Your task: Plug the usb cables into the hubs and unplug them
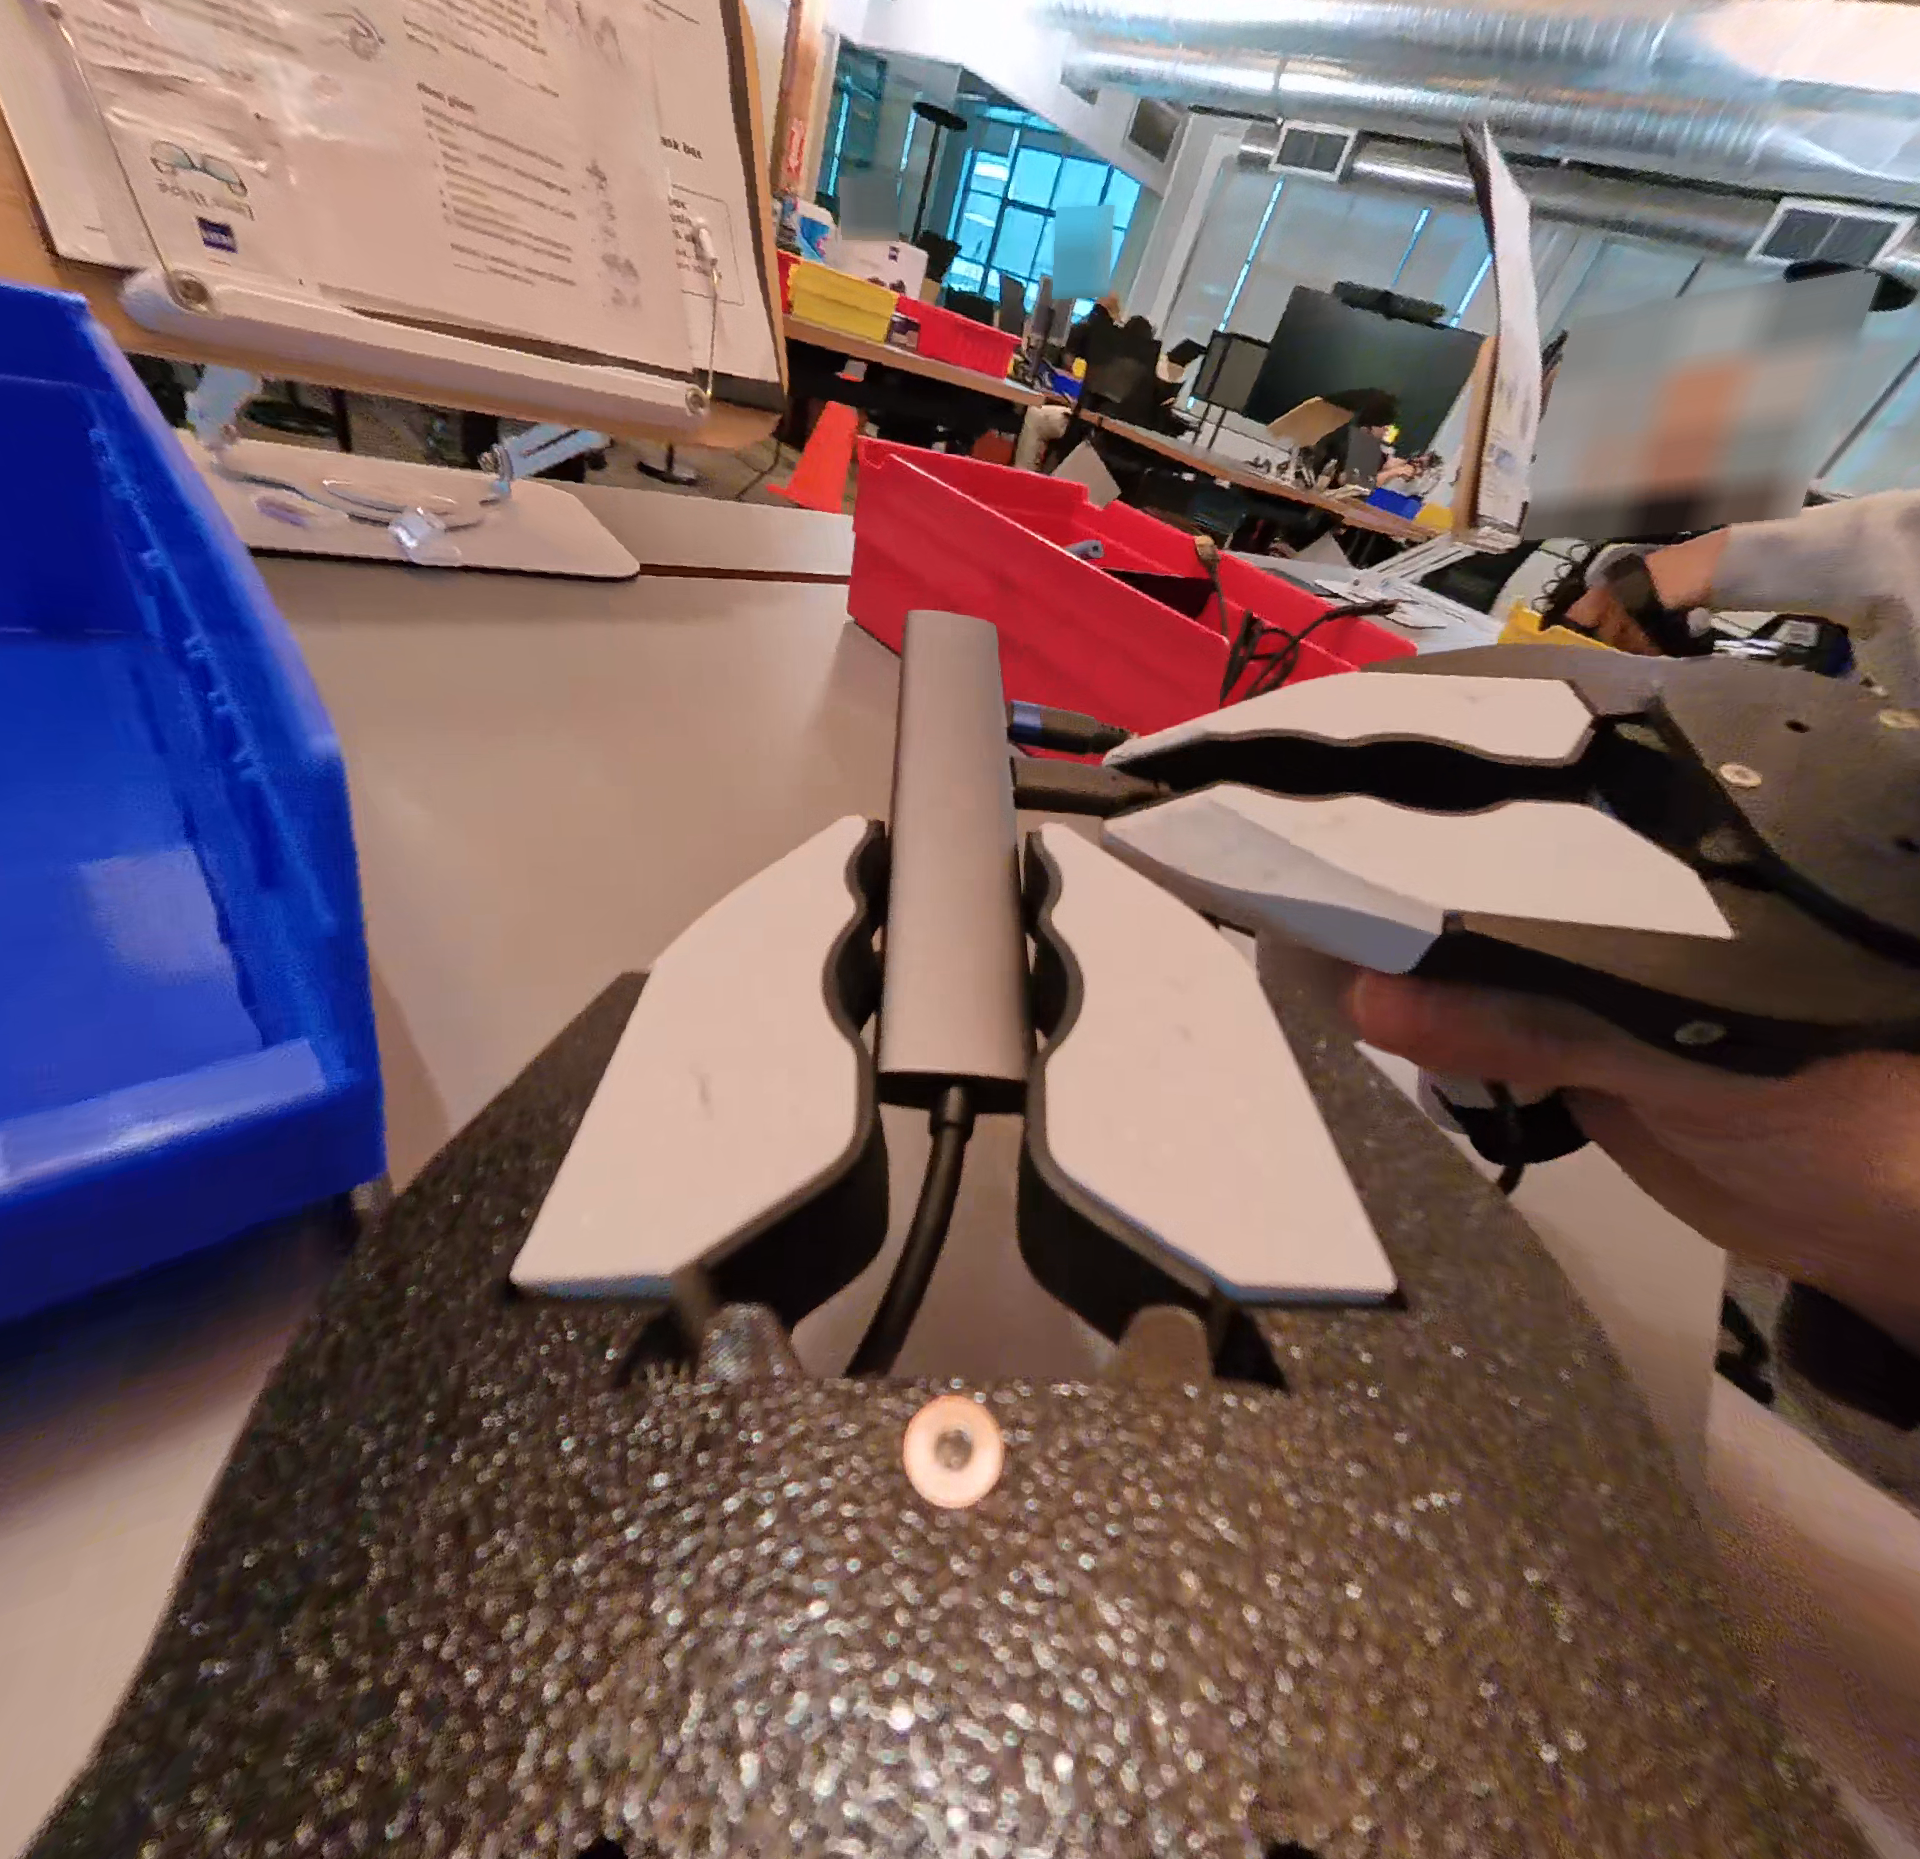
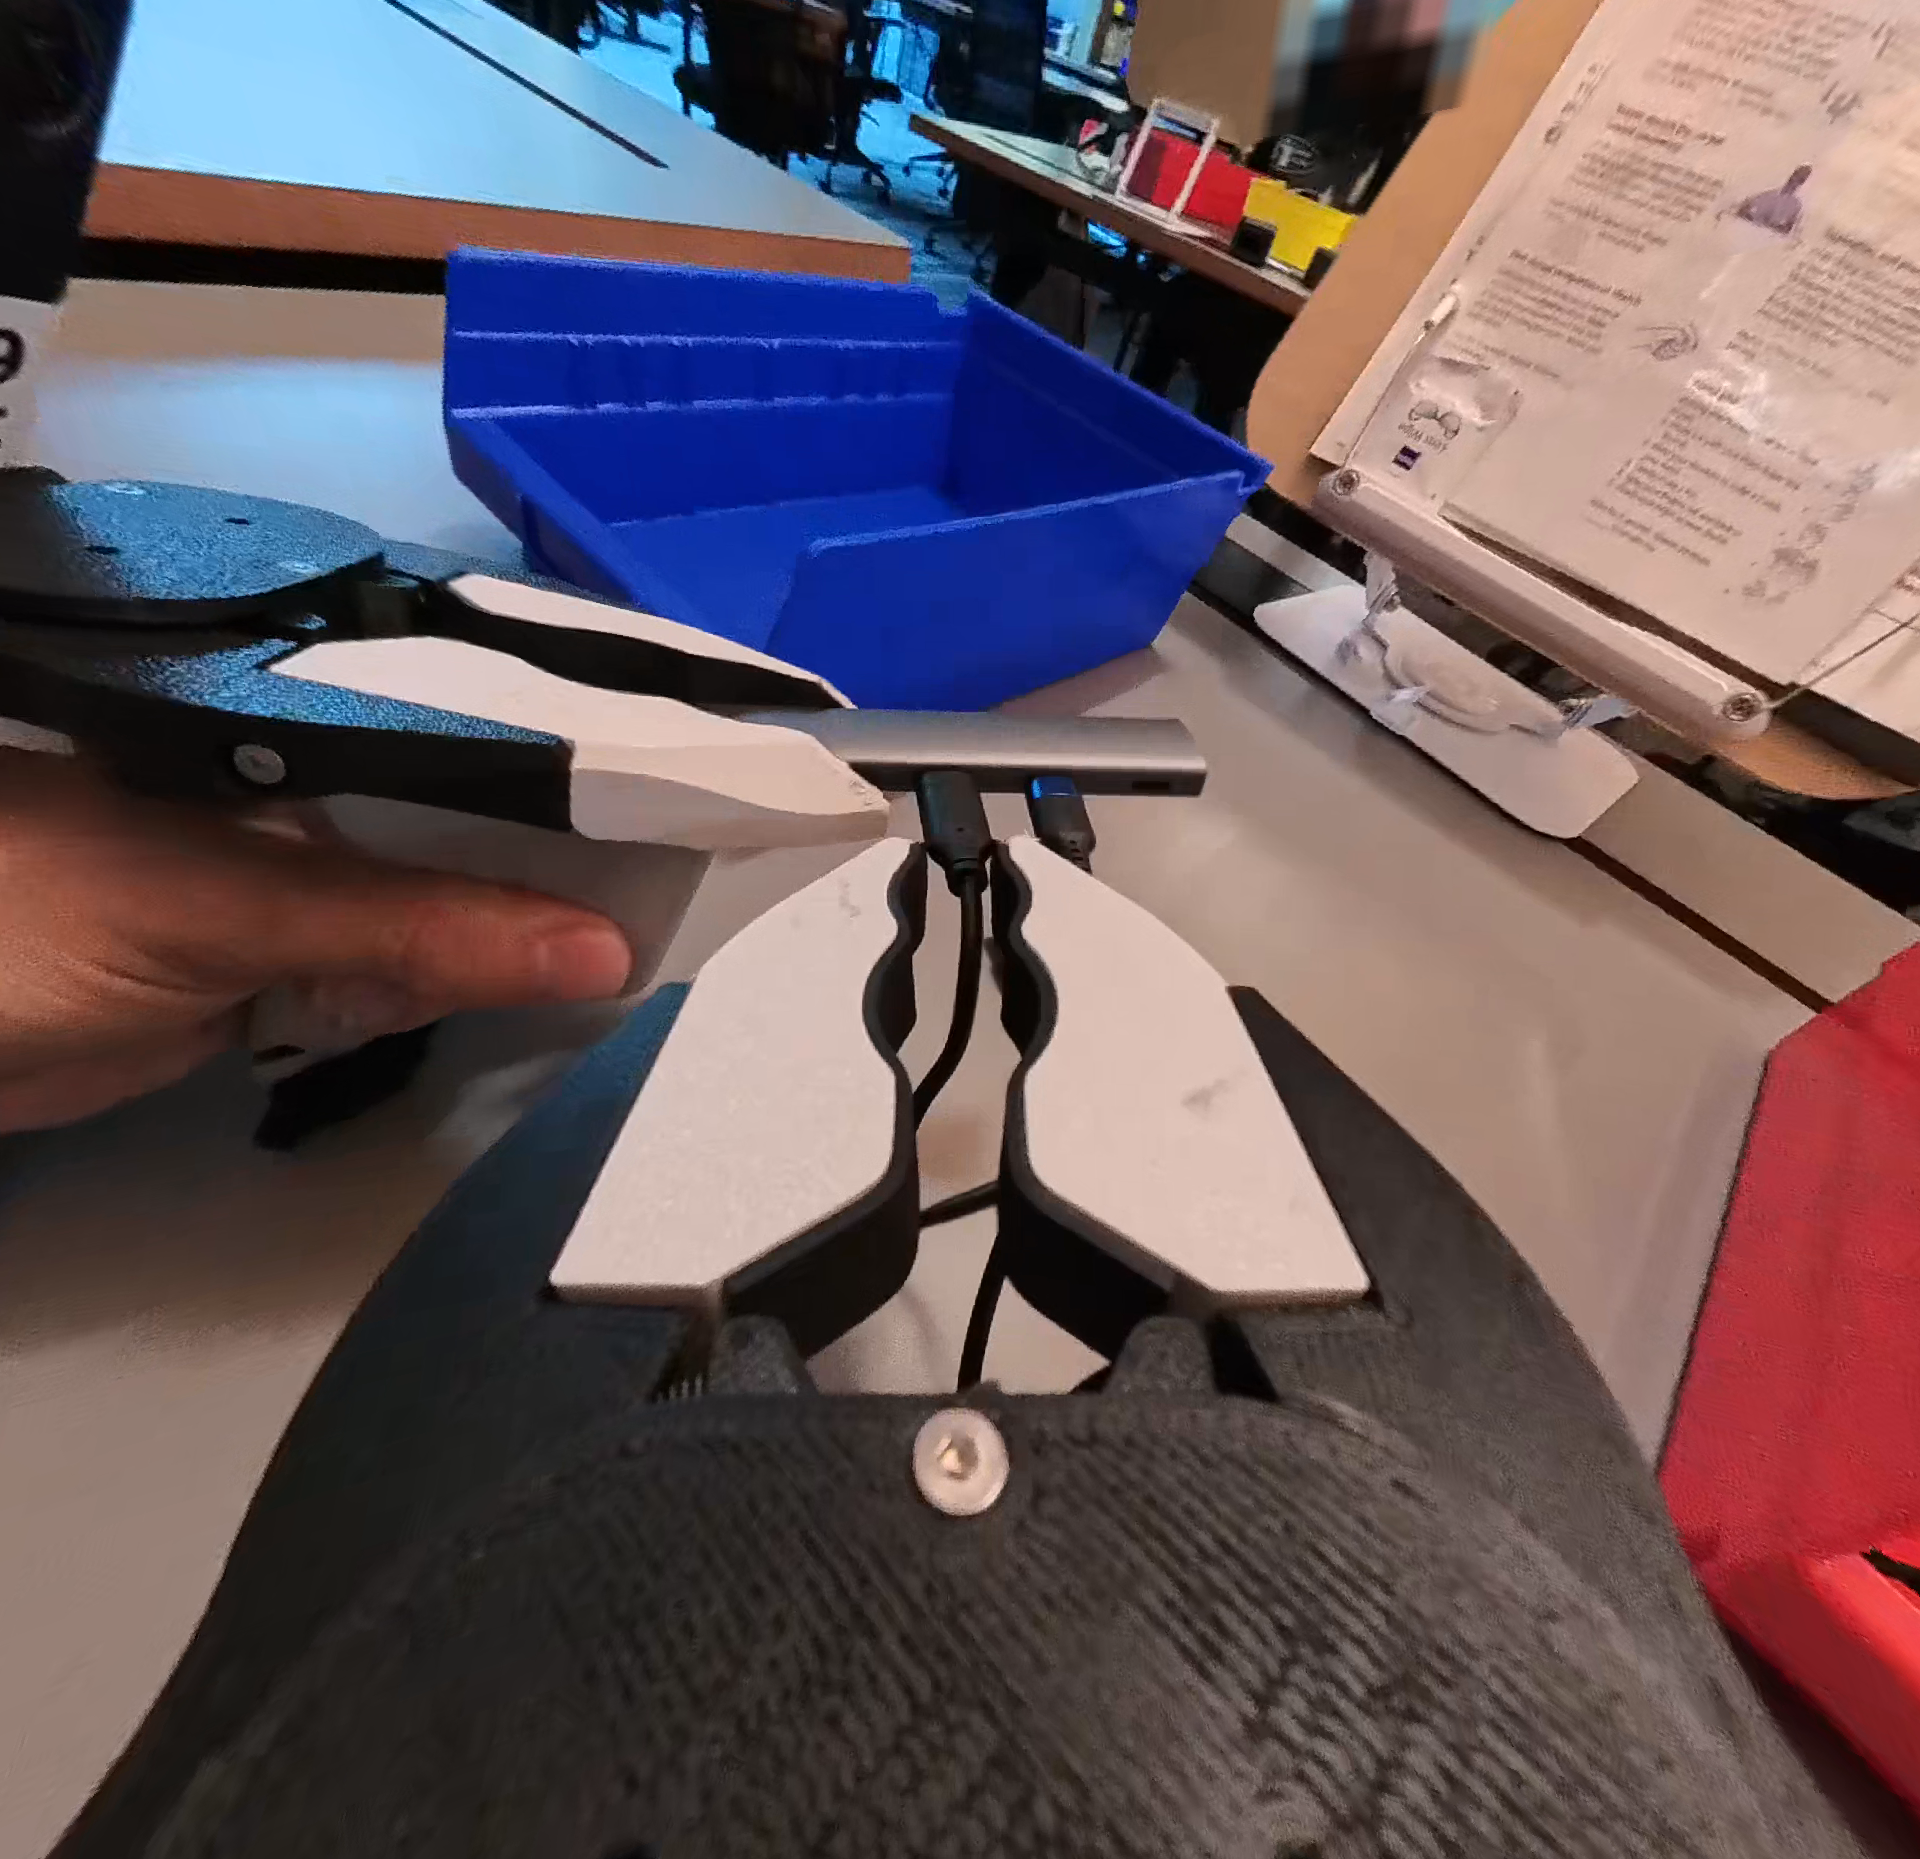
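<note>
My left gripper (image 1: 954, 830) is shut on a grey USB hub (image 1: 951, 770) and holds it just above the table, the hub's own black cable trailing back between the fingers. It also shows in the right wrist view (image 2: 847, 739), coming in from the left and gripping the hub (image 2: 1039, 741). Two plugs sit in the hub's side ports: a black one (image 2: 951, 812) and a blue-tipped one (image 2: 1055, 810). My right gripper (image 2: 961, 851) is shut on the black plug, its cable running back between the fingers. In the left wrist view the right gripper (image 1: 1110, 793) comes in from the right.
A blue bin (image 1: 156, 874) (image 2: 831, 479) stands beside the hub. A red bin (image 1: 1039, 583) (image 2: 1808, 1290) holding cables stands on the other side. A document stand with printed sheets (image 1: 416, 199) (image 2: 1662, 355) is at the back. A person's hands hold both grippers.
</note>
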